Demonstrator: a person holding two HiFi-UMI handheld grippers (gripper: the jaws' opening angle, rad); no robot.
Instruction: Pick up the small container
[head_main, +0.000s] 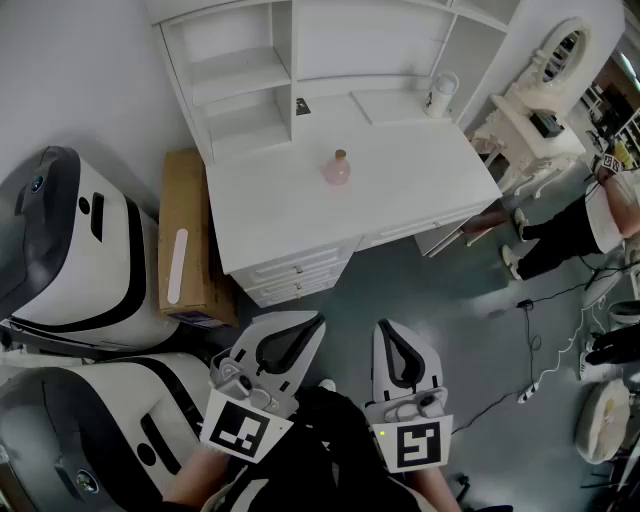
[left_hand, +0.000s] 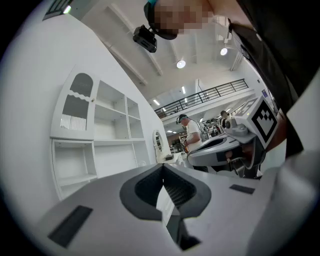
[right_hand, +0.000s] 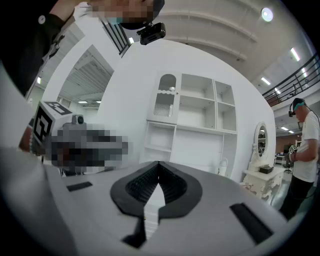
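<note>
**Pink container sitting untouched on desk; both grippers shut, empty, well back**

Seeing small pink container (head_main: 338, 168) w/ tan cap standing upright near middle of white desk (head_main: 290, 220), alone on bare top, nothing touching it. Noting, further back on same desk, a small dark item (head_main: 302, 106) at foot of white shelf unit (head_main: 240, 85), and a white cup-like jar (head_main: 441, 94) towards back right corner, well apart from container. Spotting drawers (head_main: 300, 272) running along desk front.

Holding left gripper (head_main: 318, 322) and right gripper (head_main: 385, 326) side by side below desk front, over grey floor, tips pointing at drawers, both well apart from container. Reading jaws in left gripper view: dark pads pressed together at tip, nothing pinched between. Reading same in right gripper view: pads meeting at tip, nothing between, shelf unit showing beyond. Showing marker cubes (head_main: 238, 425) at rear of each gripper, nearest camera.

Finding a cardboard box (head_main: 188, 240) standing against desk's left side, w/ white-and-black machines (head_main: 70, 250) just left of it. Seeing, right of desk, an ornate white vanity w/ oval mirror (head_main: 540, 110), a person (head_main: 570, 225) in white top and dark trousers beside it, and a power strip (head_main: 527, 390) w/ cable lying on floor.
</note>
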